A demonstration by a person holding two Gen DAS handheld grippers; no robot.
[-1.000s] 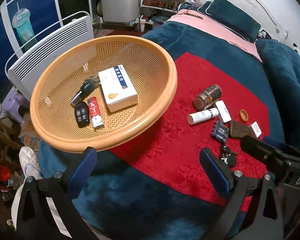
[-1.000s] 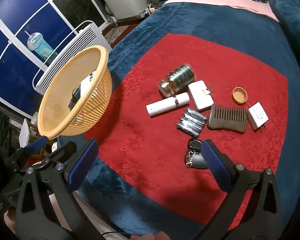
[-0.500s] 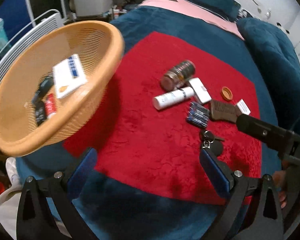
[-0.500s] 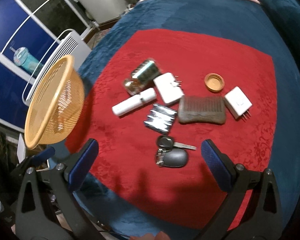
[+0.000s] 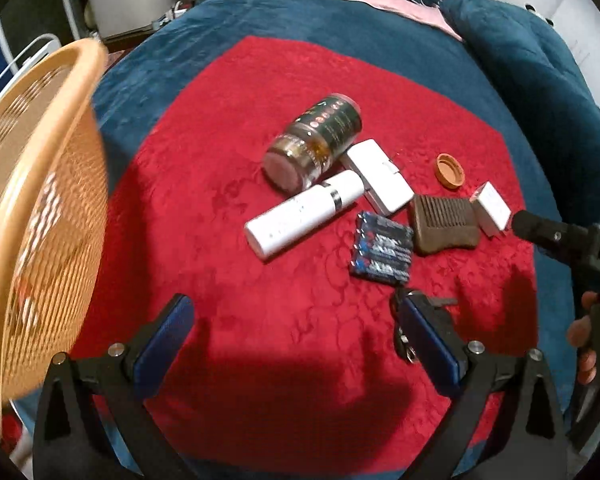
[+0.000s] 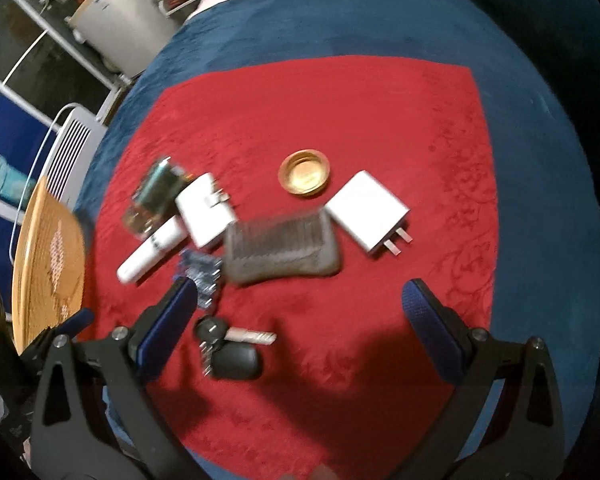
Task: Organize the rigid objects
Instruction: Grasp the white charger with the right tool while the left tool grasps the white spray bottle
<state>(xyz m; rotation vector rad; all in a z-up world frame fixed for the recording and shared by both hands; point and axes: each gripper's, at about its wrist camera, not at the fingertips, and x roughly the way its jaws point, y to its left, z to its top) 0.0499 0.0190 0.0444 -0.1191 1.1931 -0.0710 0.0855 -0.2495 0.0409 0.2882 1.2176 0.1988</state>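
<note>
From the left wrist camera we look down from fairly close on a red cloth (image 5: pixel 228 128), with an orange basket (image 5: pixel 40 208) at the frame's left edge. The right wrist camera looks down on the same cloth (image 6: pixel 380 120) from farther right. Both views share the wooden comb (image 5: pixel 444 226) (image 6: pixel 284 248).

The left gripper (image 5: pixel 296 332) has swung off the orange basket (image 5: pixel 40 216), which now sits blurred beyond its left finger; the white tube (image 5: pixel 304 214) and battery pack (image 5: pixel 382 254) lie ahead between its fingers. The right gripper (image 6: pixel 300 316) has closed in: comb (image 6: pixel 282 248) and key fob (image 6: pixel 232 356) now lie between its fingers.
</note>
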